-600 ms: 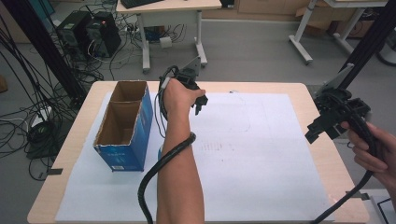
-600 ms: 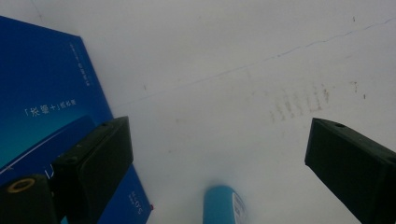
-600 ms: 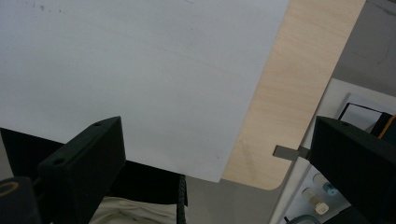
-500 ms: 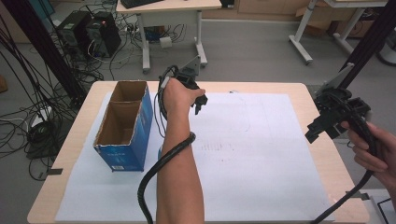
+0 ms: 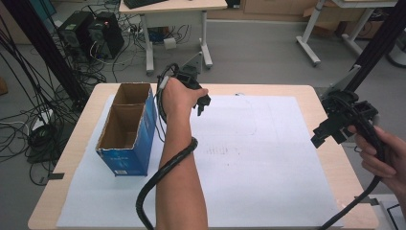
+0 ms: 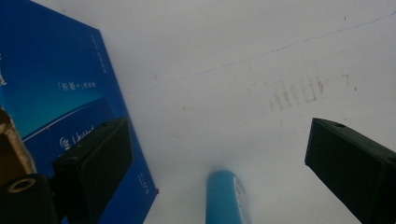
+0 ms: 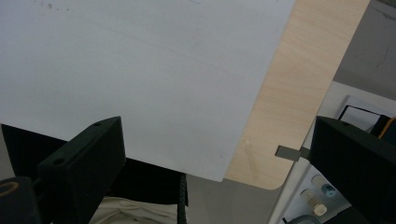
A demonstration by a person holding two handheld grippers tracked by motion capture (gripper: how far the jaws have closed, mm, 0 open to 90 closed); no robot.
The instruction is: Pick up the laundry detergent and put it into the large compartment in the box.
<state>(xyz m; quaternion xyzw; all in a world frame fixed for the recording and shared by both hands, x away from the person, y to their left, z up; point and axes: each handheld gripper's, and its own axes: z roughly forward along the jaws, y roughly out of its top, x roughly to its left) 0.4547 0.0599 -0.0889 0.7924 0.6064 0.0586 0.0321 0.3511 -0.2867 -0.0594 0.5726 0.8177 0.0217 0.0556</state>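
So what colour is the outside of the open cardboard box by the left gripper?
Blue box, brown inside; clearest in the high view.

Glossy cardboard box [image 5: 129,132], matt paper sheet [image 5: 249,163]

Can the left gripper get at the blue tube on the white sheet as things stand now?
Probably yes. In the left gripper view the left gripper has its jaws wide apart and empty, and the blue tube lies on the white sheet between and below them. The blue box stands beside, apart from the tube.
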